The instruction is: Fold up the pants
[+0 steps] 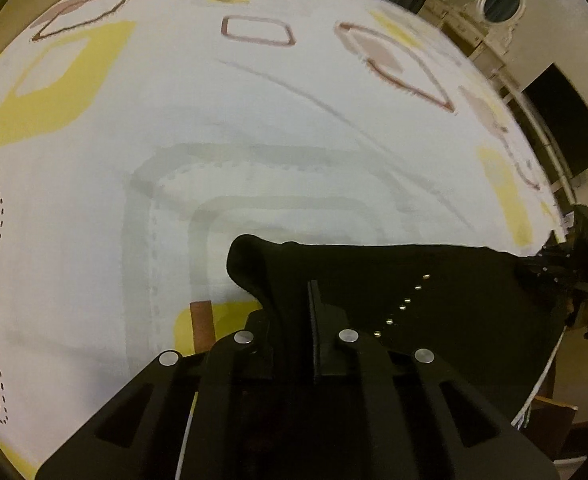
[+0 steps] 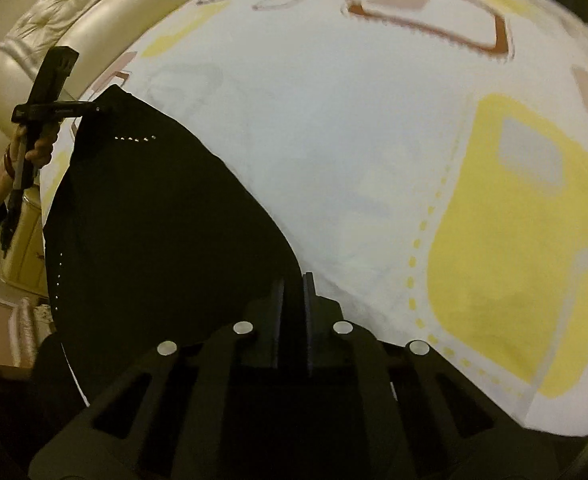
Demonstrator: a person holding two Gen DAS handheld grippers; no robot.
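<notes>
Black pants (image 1: pixel 433 280) with a row of small metal studs hang stretched between my two grippers over a white patterned bedsheet (image 1: pixel 254 120). My left gripper (image 1: pixel 309 286) is shut on the cloth near its bunched left corner. At the far right of the left wrist view, my right gripper (image 1: pixel 527 266) pinches the other corner. In the right wrist view the pants (image 2: pixel 154 220) spread to the left, and my right gripper (image 2: pixel 294 280) is shut on their edge. The left gripper (image 2: pixel 102 109) holds the far corner, with a person's hand (image 2: pixel 40 146) on its handle.
The sheet (image 2: pixel 353 140) carries yellow and brown rounded squares and covers most of both views. A cream tufted headboard (image 2: pixel 74 8) curves along the upper left. An ornate white cabinet with an oval mirror (image 1: pixel 497 2) and a dark screen (image 1: pixel 565 120) stand beyond the bed.
</notes>
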